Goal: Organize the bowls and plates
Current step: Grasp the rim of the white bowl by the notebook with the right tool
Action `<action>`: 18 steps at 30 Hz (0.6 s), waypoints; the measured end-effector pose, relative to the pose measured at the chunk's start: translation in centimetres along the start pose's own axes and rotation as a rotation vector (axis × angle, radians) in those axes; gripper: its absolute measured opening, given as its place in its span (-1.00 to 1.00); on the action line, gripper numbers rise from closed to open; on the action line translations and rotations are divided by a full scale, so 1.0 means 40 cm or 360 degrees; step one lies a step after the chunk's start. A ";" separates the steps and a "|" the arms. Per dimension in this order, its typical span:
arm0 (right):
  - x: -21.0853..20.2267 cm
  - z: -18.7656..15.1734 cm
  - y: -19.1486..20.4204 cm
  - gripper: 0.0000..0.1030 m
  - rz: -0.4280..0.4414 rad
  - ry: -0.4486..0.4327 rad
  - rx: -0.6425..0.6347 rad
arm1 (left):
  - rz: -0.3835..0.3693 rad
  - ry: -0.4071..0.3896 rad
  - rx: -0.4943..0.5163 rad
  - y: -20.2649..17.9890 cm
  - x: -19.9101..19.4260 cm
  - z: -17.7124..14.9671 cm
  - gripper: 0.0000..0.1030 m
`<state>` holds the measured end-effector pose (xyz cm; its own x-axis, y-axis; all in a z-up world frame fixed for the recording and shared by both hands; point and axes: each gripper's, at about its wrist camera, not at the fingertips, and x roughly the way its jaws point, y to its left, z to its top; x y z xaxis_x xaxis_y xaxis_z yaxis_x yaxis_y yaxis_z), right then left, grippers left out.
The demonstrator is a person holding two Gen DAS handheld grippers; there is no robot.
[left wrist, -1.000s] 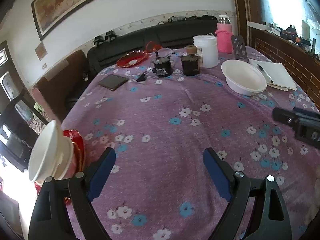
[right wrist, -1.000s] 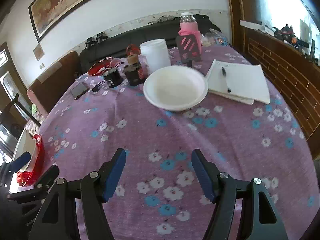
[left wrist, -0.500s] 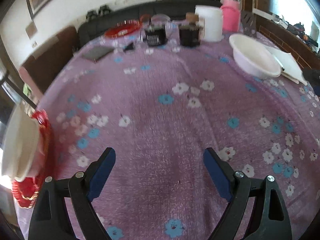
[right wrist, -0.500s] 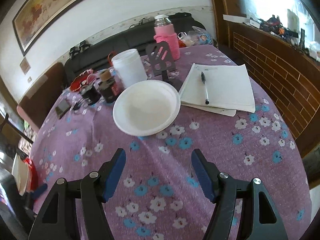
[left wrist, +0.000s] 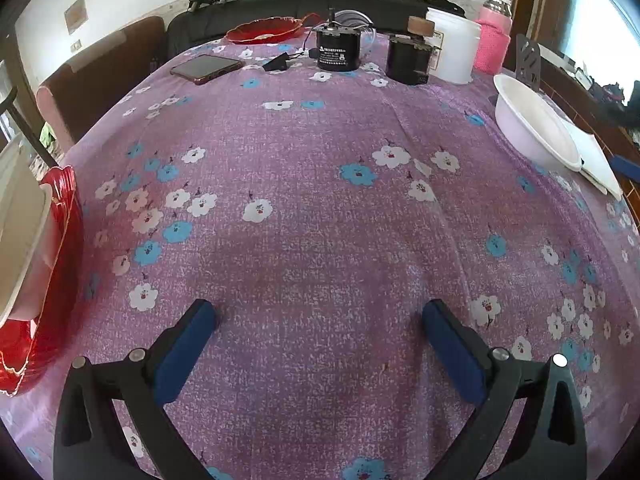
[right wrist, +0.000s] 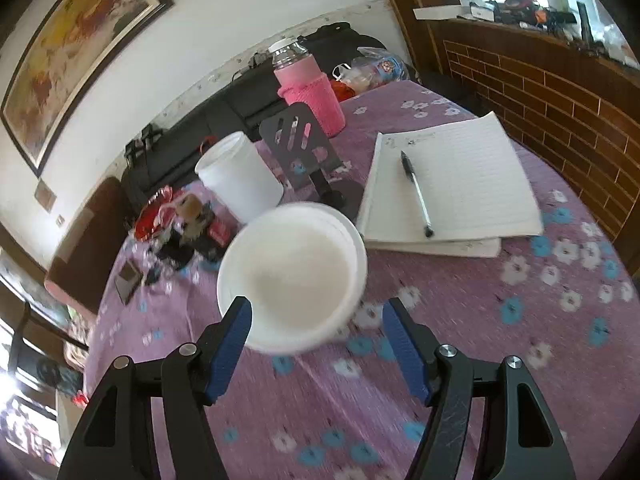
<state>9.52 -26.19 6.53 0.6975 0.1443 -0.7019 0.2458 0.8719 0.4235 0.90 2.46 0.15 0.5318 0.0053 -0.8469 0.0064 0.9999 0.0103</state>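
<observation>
A round table under a purple cloth printed with white and blue flowers [left wrist: 320, 208] fills most of both views. In the left wrist view a dark sofa [left wrist: 280, 8] runs along the top of the frame behind it, and a brown padded chair [left wrist: 100, 80] stands at the upper left.

The open lined notebook [right wrist: 456, 184] lies in the right half of the right wrist view with a black and white pen [right wrist: 416, 194] resting across its page. The wide white plastic bowl [right wrist: 292, 276] sits on the cloth at the centre of that view, just left of the notebook and slightly blurred; in the left wrist view it shows at the right edge [left wrist: 532, 124]. At the left edge of the left wrist view a white bowl [left wrist: 20, 232] rests tilted inside a red glossy plate [left wrist: 60, 264].

The right gripper [right wrist: 316, 344] is released, its blue-padded fingers spread wide in the lower middle of the frame; the left fingertip overlaps the bowl's near rim, though contact cannot be told. The left gripper [left wrist: 320, 332] is likewise released, its jaws wide apart above bare cloth at the bottom of its frame, holding nothing.

Behind the bowl stand a white cylindrical plastic tub [right wrist: 240, 176], a bottle in a pink knitted sleeve [right wrist: 310, 92] and a black slotted stand [right wrist: 298, 144]. In the upper part of the left wrist view are a shallow red dish [left wrist: 266, 32], a black round canister [left wrist: 338, 50], a dark jar with a cork lid [left wrist: 412, 56] and a dark smartphone [left wrist: 206, 68] lying flat.
</observation>
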 end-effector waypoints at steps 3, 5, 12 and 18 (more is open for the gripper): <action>0.032 0.012 -0.015 0.40 0.0009 -0.0008 0.0028 | -0.0036 0.0065 0.0113 -0.011 -0.012 0.039 0.60; 0.050 0.016 -0.032 0.40 0.0006 -0.0010 0.0038 | -0.0033 -0.0020 0.0121 -0.011 -0.039 0.086 0.53; 0.128 0.018 -0.086 0.28 0.0083 0.0090 0.0094 | -0.0272 -0.0051 -0.0028 -0.061 -0.031 0.321 0.53; 0.195 0.011 -0.110 -0.29 0.0199 0.0150 0.0152 | -0.0296 -0.0019 0.0000 -0.139 0.025 0.332 0.53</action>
<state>14.17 -29.11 -0.56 0.6616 0.2956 -0.6891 0.2270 0.7969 0.5598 12.64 -3.23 6.29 0.5313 -0.1797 -0.8279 0.1054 0.9837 -0.1459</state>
